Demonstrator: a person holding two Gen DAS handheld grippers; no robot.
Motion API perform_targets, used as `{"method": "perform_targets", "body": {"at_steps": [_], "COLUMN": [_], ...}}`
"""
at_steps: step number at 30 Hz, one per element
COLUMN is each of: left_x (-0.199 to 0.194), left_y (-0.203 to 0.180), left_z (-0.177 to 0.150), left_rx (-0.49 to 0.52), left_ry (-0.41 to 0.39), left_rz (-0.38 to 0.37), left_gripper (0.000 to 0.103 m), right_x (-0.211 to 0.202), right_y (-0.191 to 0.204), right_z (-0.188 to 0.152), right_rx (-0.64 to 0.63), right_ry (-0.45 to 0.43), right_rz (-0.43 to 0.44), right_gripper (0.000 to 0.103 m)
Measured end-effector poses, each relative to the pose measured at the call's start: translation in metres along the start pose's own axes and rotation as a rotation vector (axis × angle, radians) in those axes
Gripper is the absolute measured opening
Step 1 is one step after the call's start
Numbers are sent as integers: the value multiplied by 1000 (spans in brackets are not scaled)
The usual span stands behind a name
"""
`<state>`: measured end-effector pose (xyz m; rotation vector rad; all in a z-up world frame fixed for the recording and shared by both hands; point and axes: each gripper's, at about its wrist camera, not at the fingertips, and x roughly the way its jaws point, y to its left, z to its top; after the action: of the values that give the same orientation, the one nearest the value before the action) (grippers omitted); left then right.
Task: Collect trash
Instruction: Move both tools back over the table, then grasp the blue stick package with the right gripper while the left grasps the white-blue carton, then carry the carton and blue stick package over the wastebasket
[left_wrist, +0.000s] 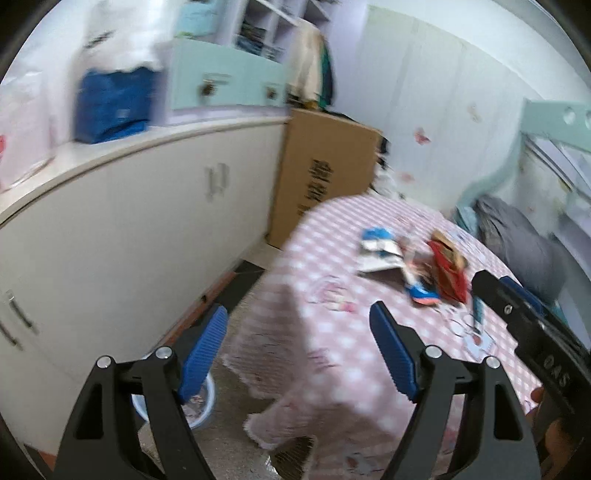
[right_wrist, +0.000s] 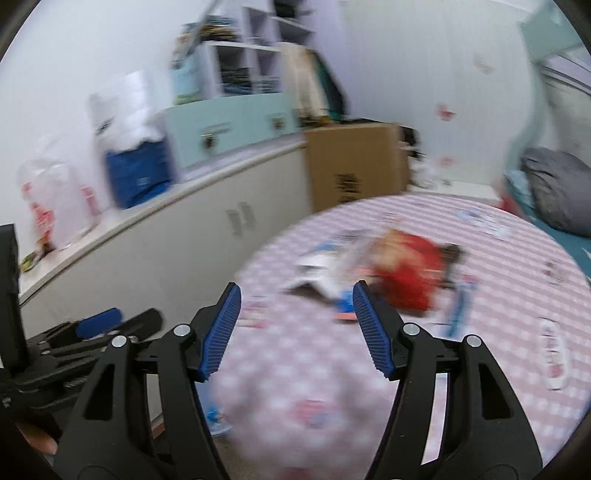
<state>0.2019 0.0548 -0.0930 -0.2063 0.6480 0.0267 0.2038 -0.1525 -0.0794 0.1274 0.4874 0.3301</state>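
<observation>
A pile of wrappers lies on the pink checked bed sheet (left_wrist: 332, 350): a white and blue wrapper (left_wrist: 380, 251), a red wrapper (left_wrist: 448, 273) and a blue and orange one (left_wrist: 423, 293). My left gripper (left_wrist: 299, 308) is open and empty, hanging over the bed's near corner and short of the pile. The right gripper (left_wrist: 495, 288) shows at the right edge, beside the pile. In the right wrist view my right gripper (right_wrist: 297, 286) is open and empty, aimed at the blurred red wrapper (right_wrist: 410, 273) and white wrapper (right_wrist: 321, 266). The left gripper (right_wrist: 110, 319) lies low at the left.
A white cabinet (left_wrist: 129, 240) runs along the left wall, with a blue bag (left_wrist: 110, 107) and plastic bags on top. A cardboard box (left_wrist: 325, 173) stands between cabinet and bed. A light blue basin (left_wrist: 201, 404) sits on the floor. A grey pillow (right_wrist: 557, 188) lies at the bed's far right.
</observation>
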Motion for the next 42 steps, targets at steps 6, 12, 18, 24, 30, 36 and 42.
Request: {"method": "perform_targets", "body": {"at_steps": [6, 12, 18, 24, 30, 36, 42], "left_x": [41, 80, 108, 128, 152, 163, 136], "left_y": [-43, -71, -82, -86, -85, -83, -74], "left_z": [1, 5, 14, 20, 24, 22, 20], "left_rx": [29, 17, -29, -79, -135, -178, -146], "left_ry": [76, 123, 149, 158, 202, 202, 112], "left_rz": [-87, -111, -126, -156, -216, -271, -288], "left_gripper": [78, 78, 78, 77, 52, 8, 6], "right_x": [19, 57, 72, 79, 69, 63, 43], "right_y": [-85, -123, -133, -148, -155, -152, -142], "right_z": [-10, -18, -12, -6, 0, 3, 11], "right_rx": [98, 160, 87, 103, 150, 148, 147], "right_ry": [133, 304, 355, 356, 284, 243, 156], "right_rz": [-148, -126, -193, -144, -105, -86, -65], "right_gripper": [64, 64, 42, 15, 13, 12, 11]}}
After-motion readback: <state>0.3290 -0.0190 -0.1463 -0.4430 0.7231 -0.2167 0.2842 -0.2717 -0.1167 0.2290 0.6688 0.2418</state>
